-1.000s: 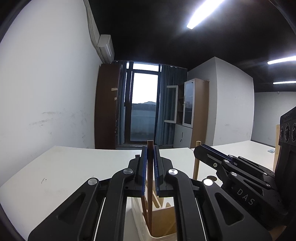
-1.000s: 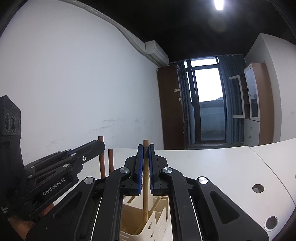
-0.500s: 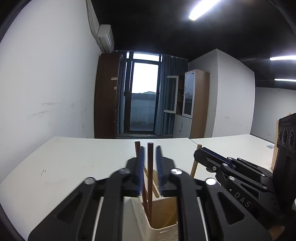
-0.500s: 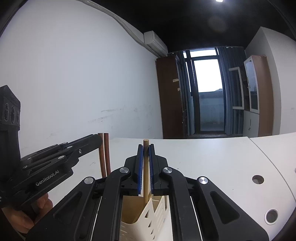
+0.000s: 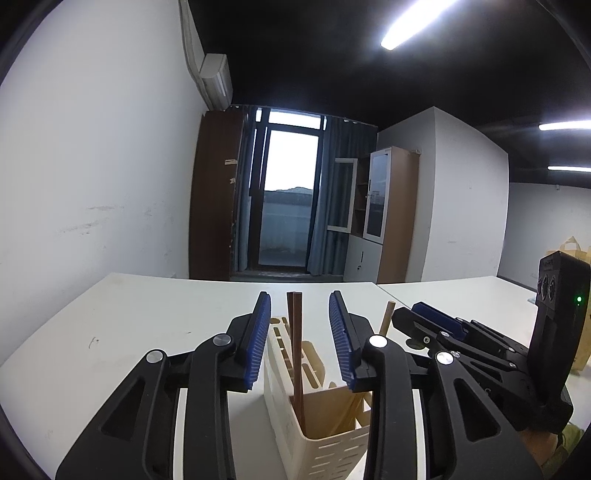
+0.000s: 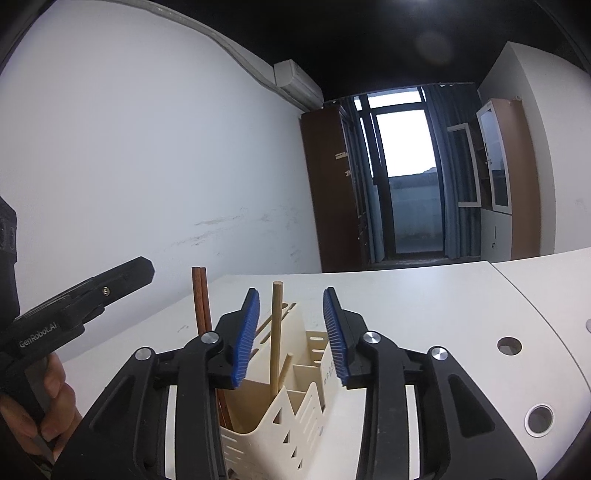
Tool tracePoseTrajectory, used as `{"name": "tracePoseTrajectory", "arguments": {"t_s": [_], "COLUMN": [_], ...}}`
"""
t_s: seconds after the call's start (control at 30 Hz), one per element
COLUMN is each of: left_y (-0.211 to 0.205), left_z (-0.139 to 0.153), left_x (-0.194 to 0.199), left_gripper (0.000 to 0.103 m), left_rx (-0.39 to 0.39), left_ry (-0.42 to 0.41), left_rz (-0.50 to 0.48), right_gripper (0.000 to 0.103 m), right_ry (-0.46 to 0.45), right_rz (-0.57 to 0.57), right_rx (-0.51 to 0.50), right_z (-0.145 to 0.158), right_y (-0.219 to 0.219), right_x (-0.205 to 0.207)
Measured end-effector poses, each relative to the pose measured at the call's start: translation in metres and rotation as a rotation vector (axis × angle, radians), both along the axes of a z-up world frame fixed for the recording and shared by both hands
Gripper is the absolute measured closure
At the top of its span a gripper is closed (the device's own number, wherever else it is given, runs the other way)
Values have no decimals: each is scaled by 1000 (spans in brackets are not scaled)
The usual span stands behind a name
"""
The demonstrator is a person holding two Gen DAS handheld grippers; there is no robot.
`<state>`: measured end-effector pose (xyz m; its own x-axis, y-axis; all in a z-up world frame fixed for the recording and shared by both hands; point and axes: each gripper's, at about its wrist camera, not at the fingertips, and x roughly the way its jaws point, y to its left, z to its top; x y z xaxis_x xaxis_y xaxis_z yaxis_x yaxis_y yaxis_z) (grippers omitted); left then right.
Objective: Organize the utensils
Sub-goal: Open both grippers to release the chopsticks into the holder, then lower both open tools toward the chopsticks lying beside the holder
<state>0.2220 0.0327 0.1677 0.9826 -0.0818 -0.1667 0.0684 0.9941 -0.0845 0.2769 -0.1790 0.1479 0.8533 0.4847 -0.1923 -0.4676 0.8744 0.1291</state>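
Both tools' jaws are opening, the "GenRobot.AI"-marked left tool (image 5: 299,334) around dark chopsticks (image 5: 295,347), the right tool (image 6: 291,334) around a pale chopstick (image 6: 276,332), neither gripped.

White table (image 5: 155,317) runs to the back of the room, second table (image 5: 461,295) butted against it on the right, with round cable holes (image 6: 509,345) in the top. Back wall: glass balcony door (image 5: 288,199) with blue-grey curtains (image 5: 332,206), dark brown cabinet (image 5: 212,192) to its left, lighter wood cabinet (image 5: 391,214) with glass door to its right. AC unit (image 5: 218,79) high on left wall. Ceiling strip lights (image 5: 417,24) on. Brown paper bag (image 5: 576,254) at far right.
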Motion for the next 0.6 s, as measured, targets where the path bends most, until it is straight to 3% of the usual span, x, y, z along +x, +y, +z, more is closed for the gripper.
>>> {"name": "tracePoseTrajectory", "arguments": {"t_s": [0.2,0.6], "left_y": [2,-1], "left_z": [1,-8], "left_x": [-10,-30], "left_gripper": [65,52], "left_rx": [8,43], "left_ry": [21,168], "left_rz": [14,34], "right_gripper": [63,52], "right_ry": [12,47], "right_rz": [-9,-18], "right_rx": [-16,-83], "right_z": [-2,-2], "right_y": [-3,-6], "right_x": [-10,-45]}}
